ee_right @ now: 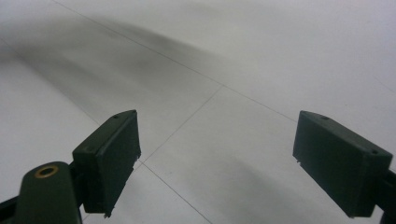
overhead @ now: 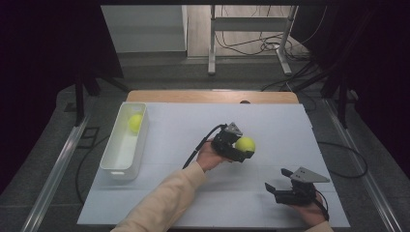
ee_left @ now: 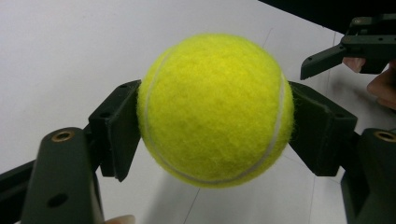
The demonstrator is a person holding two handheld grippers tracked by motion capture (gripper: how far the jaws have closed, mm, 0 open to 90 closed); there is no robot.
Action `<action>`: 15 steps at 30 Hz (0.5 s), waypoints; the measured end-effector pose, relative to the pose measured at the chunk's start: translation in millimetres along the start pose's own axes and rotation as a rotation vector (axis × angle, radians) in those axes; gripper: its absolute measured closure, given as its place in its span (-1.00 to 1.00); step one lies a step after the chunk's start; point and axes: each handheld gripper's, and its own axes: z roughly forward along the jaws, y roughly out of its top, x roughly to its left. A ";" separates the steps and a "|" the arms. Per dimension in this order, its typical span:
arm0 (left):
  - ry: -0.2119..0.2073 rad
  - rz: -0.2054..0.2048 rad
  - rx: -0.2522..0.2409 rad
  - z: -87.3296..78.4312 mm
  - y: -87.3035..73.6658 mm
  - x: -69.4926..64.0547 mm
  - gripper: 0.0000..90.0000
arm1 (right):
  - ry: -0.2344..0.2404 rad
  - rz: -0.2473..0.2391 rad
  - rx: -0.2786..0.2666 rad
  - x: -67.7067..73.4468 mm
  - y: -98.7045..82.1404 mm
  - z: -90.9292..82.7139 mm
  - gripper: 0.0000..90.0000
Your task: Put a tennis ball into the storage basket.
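In the high view we see the left gripper [overhead: 243,147] near the centre of the frame, clamped on a yellow tennis ball [overhead: 245,144] above the white table [overhead: 270,121]. The left gripper view adds what that one cannot: both pads pressing the ball's sides, its white seam, and a shadow on the sheet below, so the ball is off the surface. In its upper right corner we also see the right gripper [ee_left: 327,58]. The high view places that gripper at lower right, jaws apart; the right gripper view confirms them spread wide with bare white sheet between. At the left of the high view we find a white bin [overhead: 116,157] with a second yellow ball [overhead: 135,122] at its far end.
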 end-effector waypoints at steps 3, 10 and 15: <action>-0.001 -0.002 -0.007 -2.2 -0.3 -0.1 -0.43 | 0.000 0.000 0.000 0.0 0.0 0.0 -0.66; 0.000 -0.013 -0.013 -7.5 -1.2 -0.3 -0.43 | 0.001 -0.002 0.002 0.1 -0.1 0.0 -0.66; 0.005 -0.011 -0.019 -13.3 -2.7 0.7 -0.43 | 0.000 -0.002 0.002 0.1 -0.1 0.1 -0.66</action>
